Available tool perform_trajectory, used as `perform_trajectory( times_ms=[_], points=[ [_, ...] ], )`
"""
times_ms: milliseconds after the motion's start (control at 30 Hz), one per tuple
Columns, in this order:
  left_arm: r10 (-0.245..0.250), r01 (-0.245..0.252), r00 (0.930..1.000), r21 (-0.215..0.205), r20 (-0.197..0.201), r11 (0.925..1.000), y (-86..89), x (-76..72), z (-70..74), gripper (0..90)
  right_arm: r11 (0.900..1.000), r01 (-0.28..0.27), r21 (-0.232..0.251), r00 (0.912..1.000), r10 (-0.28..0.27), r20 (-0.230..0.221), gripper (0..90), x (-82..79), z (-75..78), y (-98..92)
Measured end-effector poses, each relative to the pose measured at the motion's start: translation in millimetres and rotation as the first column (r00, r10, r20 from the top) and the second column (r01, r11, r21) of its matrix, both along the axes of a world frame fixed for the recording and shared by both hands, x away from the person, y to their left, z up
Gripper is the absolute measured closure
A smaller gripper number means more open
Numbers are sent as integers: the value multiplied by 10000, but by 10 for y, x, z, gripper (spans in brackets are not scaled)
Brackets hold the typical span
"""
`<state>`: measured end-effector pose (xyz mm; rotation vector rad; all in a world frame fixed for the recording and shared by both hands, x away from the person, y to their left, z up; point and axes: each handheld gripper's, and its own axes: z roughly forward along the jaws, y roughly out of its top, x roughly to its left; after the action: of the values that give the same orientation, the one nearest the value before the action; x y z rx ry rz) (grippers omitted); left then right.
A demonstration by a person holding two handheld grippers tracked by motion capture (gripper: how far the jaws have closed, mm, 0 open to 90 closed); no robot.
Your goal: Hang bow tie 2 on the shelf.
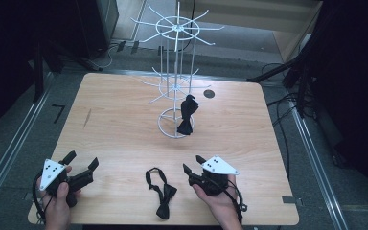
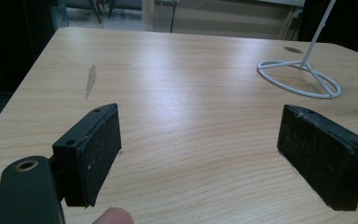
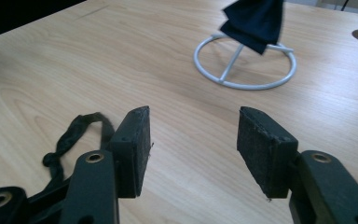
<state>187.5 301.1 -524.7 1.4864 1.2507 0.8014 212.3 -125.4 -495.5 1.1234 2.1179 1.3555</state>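
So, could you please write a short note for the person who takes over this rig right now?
Left gripper: open, empty, near the table's front left corner.
Right gripper: open, empty, just right of the loose bow tie.
Things: one bow tie already hangs on the white wire rack; the loose one lies flat at the front edge, between the grippers.
Done: first tie hung.
Left: probably pick up the loose tie and hang it on a free hook.
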Motion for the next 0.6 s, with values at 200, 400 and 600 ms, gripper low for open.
perform_trajectory(
  times_ms=[200,400,600],
  points=[
    [1,-1,10000,-43,-16,10000,5,-1,0,144,9997,-123,203,9998,126,-184,463,-69,36,46],
    [-32,31,10000,-19,-83,10000,2,6,1,144,9989,-452,96,9981,455,-407,465,-153,-9,136],
    [-82,81,9999,-117,-94,9999,12,11,0,144,9965,-830,-34,9935,824,-782,463,-254,-90,262]
  ],
)
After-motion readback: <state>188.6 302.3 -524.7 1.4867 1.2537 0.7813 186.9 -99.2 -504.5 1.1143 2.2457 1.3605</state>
